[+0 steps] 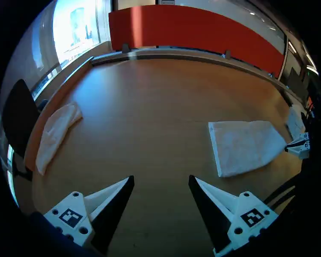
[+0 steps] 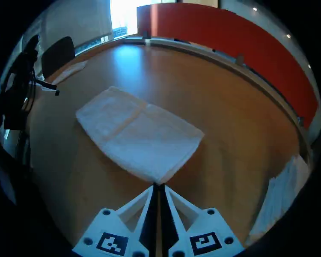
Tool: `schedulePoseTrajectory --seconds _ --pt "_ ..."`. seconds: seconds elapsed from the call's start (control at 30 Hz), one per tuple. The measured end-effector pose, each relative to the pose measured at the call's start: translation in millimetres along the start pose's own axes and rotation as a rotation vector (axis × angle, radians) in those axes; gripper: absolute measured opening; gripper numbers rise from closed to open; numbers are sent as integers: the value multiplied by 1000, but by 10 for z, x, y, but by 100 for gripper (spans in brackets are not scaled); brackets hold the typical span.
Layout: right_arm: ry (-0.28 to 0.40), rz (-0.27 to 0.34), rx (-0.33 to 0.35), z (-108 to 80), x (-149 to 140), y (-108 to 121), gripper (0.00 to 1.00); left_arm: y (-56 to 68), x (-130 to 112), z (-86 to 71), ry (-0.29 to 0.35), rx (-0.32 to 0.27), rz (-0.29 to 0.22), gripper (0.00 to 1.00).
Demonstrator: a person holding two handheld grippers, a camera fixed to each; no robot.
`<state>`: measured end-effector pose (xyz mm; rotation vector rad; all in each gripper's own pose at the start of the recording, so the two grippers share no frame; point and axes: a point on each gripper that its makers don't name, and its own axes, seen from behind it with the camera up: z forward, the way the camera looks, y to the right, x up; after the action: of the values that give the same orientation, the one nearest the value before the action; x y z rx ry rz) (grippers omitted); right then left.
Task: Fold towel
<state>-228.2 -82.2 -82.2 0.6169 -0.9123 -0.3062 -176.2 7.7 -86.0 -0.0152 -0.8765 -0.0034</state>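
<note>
Both left gripper (image 1: 161,182) fingers (image 1: 113,199) splayed, low.

A white towel (image 2: 139,132) is laid flat on the wooden tabletop (image 2: 229,128), well in from the far edge. It is folded into a thick, roughly rectangular pad. A woven band is seen running across it, closer to one short end than the other. The layers are stacked evenly along the long side. One corner is pointed toward the near edge and is pinched there by the right gripper (image 2: 159,186). In the left gripper view the pad is seen tapering toward that corner.
</note>
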Motion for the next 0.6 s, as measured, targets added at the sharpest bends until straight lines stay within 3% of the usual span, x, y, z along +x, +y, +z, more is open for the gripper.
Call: schedulePoseTrajectory --seconds 0.6 --pt "120 -76 -47 -543 627 189 10 60 84 19 10 -6 14 94"
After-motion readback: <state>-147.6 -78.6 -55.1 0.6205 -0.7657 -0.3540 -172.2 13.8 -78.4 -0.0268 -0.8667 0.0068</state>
